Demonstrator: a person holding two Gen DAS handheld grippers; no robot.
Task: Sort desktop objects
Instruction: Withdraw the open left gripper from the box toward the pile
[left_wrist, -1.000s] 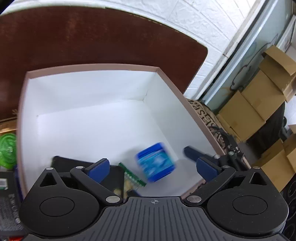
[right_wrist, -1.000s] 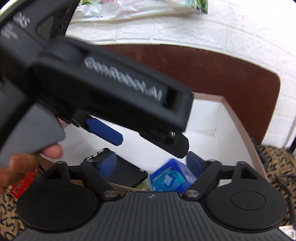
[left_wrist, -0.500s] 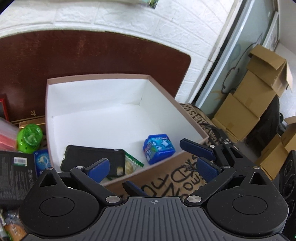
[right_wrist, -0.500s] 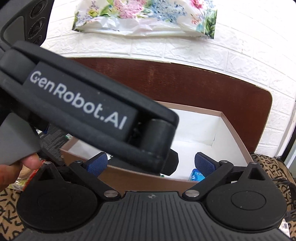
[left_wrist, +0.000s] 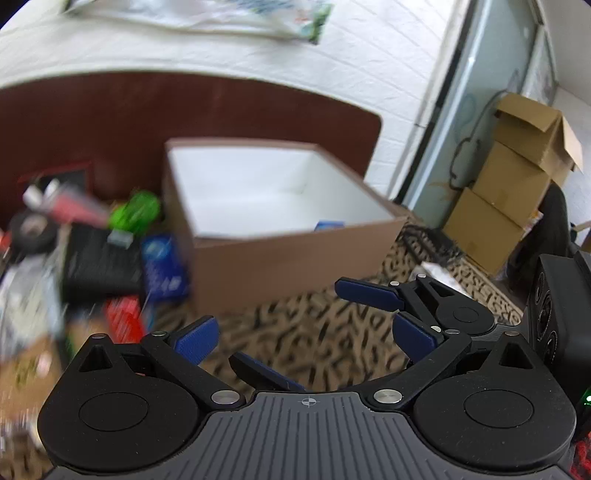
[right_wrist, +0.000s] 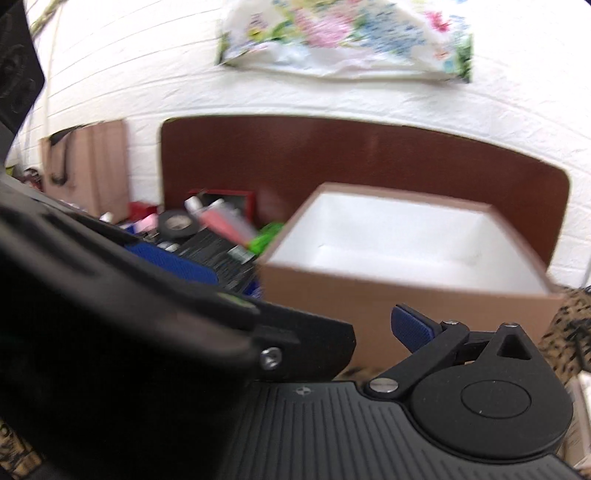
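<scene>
Two grippers hang empty short of the brown box (left_wrist: 295, 258), which serves as the landmark; to its left, in the left wrist view, lies the unsorted heap, blurred enough that I can only guess at some of it: a roll of black tape (left_wrist: 31, 230), a pink tube (left_wrist: 74, 206), a green round thing (left_wrist: 136, 212) near the box's left wall, a black flat case (left_wrist: 99, 258), a blue packet (left_wrist: 162, 266) just beside that wall, and something red (left_wrist: 123, 317) in front; inside the box, near its front wall, the top of a small blue container (left_wrist: 328, 224) shows, already sorted; in front of the box, over the patterned cloth (left_wrist: 303, 325), the left gripper (left_wrist: 303, 338) has its fingers spread wide with nothing between them; to its right the right gripper (left_wrist: 303, 325) also stands wide open and empty, one blue pad (right_wrist: 412, 326) plain in its own view and the other hidden behind the left tool's body; the two tools sit close and overlapping, so a reach toward the heap could knock them together; a hasty grab into that crowded pile could also catch two things at once or push the blue packet under the case.
</scene>
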